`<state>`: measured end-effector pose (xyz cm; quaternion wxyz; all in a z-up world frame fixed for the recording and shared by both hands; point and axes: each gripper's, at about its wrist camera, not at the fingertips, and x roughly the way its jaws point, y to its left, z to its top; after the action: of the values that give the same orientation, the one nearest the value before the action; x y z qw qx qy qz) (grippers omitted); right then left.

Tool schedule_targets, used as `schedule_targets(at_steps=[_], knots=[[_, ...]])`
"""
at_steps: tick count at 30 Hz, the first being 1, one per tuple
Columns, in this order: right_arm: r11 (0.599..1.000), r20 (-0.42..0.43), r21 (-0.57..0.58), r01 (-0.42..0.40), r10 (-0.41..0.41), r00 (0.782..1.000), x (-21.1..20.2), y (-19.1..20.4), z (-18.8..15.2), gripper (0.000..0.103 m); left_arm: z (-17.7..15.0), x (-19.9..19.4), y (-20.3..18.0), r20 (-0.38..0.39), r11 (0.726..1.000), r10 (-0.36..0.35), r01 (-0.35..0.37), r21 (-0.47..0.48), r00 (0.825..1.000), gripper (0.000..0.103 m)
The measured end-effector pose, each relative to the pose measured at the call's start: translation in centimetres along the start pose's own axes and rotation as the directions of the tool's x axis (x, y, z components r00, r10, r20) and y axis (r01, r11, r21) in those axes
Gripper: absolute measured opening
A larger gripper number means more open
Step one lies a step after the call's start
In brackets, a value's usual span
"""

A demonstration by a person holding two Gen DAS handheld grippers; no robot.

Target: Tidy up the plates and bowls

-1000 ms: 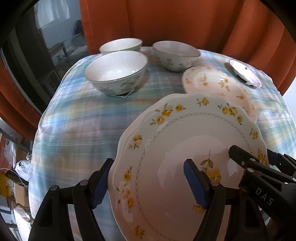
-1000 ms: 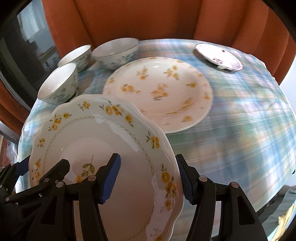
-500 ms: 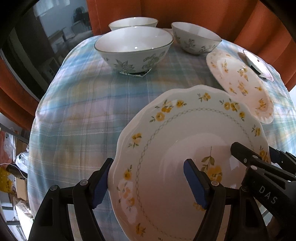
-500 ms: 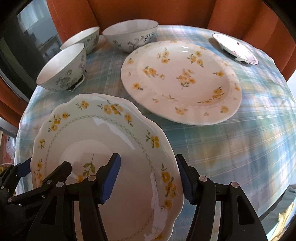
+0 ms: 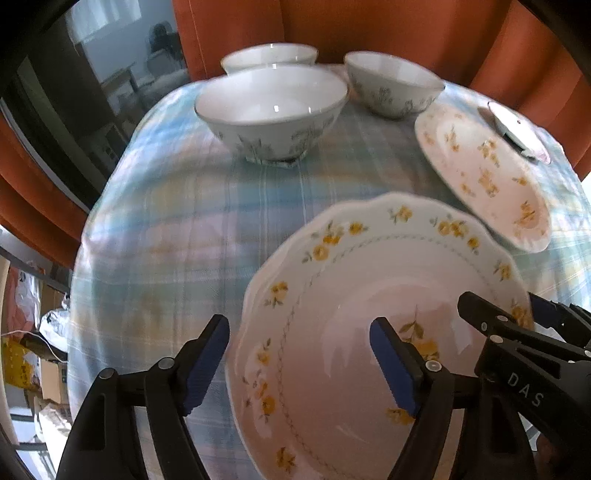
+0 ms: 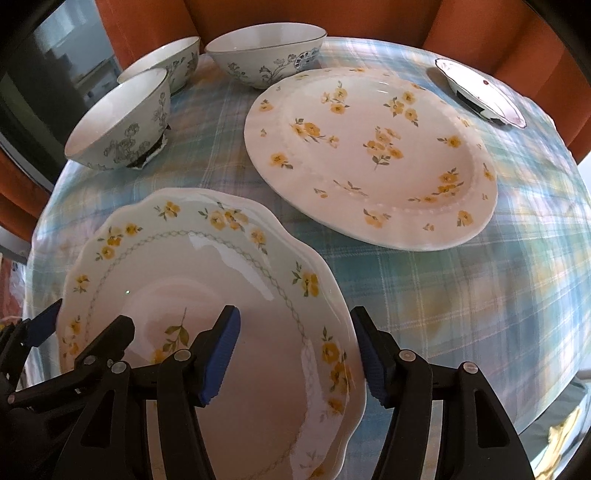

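Observation:
A scalloped plate with yellow flowers [image 5: 343, 325] [image 6: 207, 295] is held above the table between both grippers. My left gripper [image 5: 301, 362] is shut on its left rim. My right gripper [image 6: 295, 350] is shut on its right rim. A larger round plate with yellow flowers [image 6: 373, 155] [image 5: 484, 166] lies flat on the table ahead and to the right. Three white bowls with dark floral print stand at the far left: one nearer [image 5: 271, 110] [image 6: 122, 122], two behind [image 5: 393, 83] [image 5: 269, 55].
A small white saucer [image 6: 480, 92] [image 5: 517, 129] sits at the far right edge. The round table wears a blue plaid cloth [image 6: 461, 295]. Orange curtains [image 5: 369, 26] hang behind the table. Boxes and clutter lie on the floor at the left [image 5: 33, 332].
Both grippers have carried the scalloped plate forward over the table. The bowls and the large plate now look nearer and bigger.

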<state>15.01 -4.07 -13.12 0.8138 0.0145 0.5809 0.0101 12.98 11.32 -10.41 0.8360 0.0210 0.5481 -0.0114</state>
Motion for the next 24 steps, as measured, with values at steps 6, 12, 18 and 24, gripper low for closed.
schedule_targets(at_steps=[6, 12, 18, 24], knots=[[1.0, 0.062, 0.01, 0.012, -0.012, 0.998, -3.1, -0.3, 0.1, 0.076, 1.1, -2.5, 0.6, 0.066, 0.999, -0.013, 0.016, -0.035, 0.998, 0.089], [0.998, 0.115, 0.039, 0.038, -0.042, 0.992, -6.0, -2.1, 0.3, 0.077, 1.9, -4.3, -1.2, 0.099, 0.999, -0.054, 0.054, 0.001, 0.994, 0.089], [0.999, 0.156, 0.022, 0.045, -0.048, 0.987, -6.5, -4.5, 1.0, 0.077, 2.9, -4.0, -3.5, 0.097, 0.997, -0.062, 0.066, -0.038, 0.993, 0.09], [1.0, 0.17, -0.014, 0.015, -0.013, 0.985, -6.1, -8.1, 4.3, 0.077, 4.9, -3.0, -7.1, 0.083, 0.995, -0.043, 0.05, -0.084, 0.996, 0.09]])
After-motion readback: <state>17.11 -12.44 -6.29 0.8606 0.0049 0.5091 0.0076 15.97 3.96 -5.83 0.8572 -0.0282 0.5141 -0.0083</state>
